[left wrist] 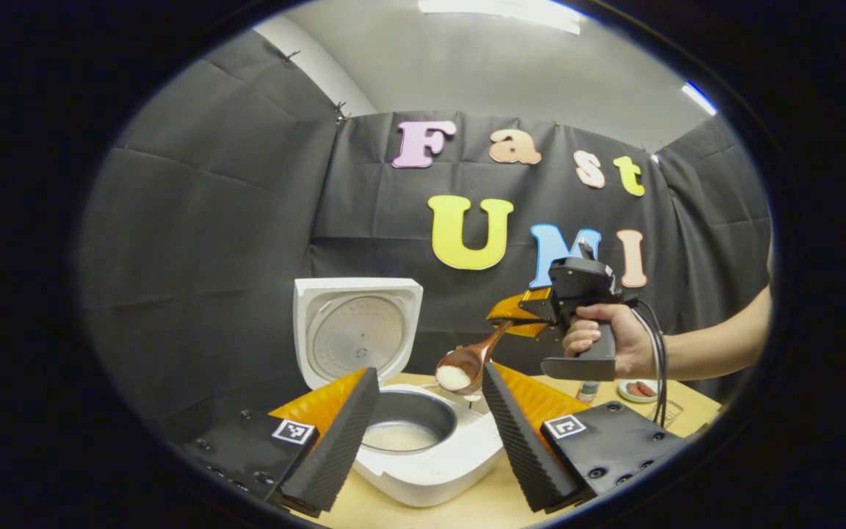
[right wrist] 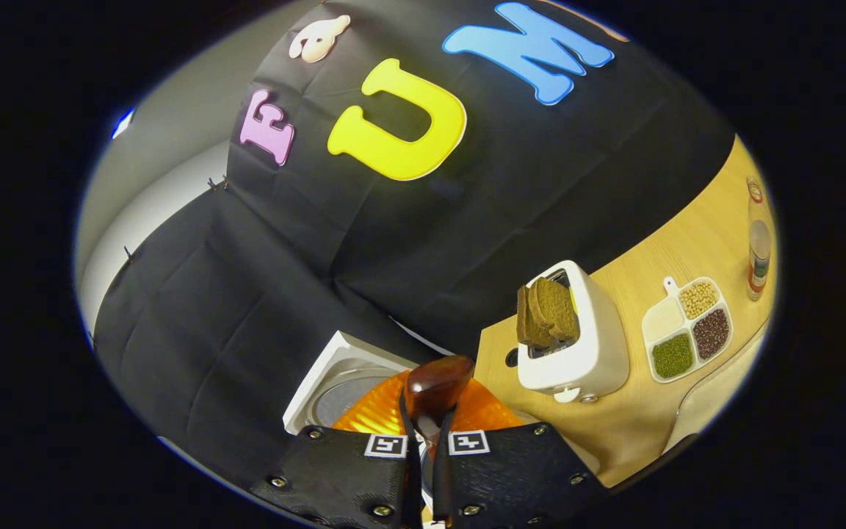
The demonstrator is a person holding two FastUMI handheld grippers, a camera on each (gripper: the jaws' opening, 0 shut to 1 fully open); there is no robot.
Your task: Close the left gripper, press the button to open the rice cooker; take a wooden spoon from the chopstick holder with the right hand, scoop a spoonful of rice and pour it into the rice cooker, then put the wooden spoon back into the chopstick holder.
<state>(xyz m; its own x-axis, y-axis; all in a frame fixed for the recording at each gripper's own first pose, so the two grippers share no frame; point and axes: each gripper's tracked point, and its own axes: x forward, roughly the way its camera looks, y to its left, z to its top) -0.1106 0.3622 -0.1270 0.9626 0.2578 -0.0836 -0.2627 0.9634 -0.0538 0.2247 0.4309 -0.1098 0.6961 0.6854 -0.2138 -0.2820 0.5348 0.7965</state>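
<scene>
The left gripper (left wrist: 430, 433) has its fingers spread wide with nothing between them, and they frame the rice cooker (left wrist: 430, 455), which sits on the wooden table (left wrist: 482, 507) just beyond the tips. The cooker's lid (left wrist: 357, 334) stands raised behind the pot, and a pale layer lies at the bottom of the inner pot (left wrist: 401, 430); whether that is rice or water is hard to tell. Just above the pot's right rim hangs the bowl of the wooden spoon (left wrist: 460, 371), holding a heap of white rice (left wrist: 453, 378). Its handle slants up and right into the right gripper (left wrist: 515, 312), held by a hand (left wrist: 606, 342) farther back. Past the hand, a small dish (left wrist: 636, 389) rests on the table, half hidden by cables.

In the right gripper view, the right gripper (right wrist: 427, 448) has its fingers pressed nearly together on the spoon's handle (right wrist: 434, 393), whose dark end stands up between them; the bowl and rice are hidden below. Beyond, a corner of the raised lid (right wrist: 335, 386) shows, then a white toaster (right wrist: 584, 345) with brown bread slices (right wrist: 544, 312), a divided tray of grains (right wrist: 687, 330), and a bottle (right wrist: 758, 257) near the edge, too small to make out.
</scene>
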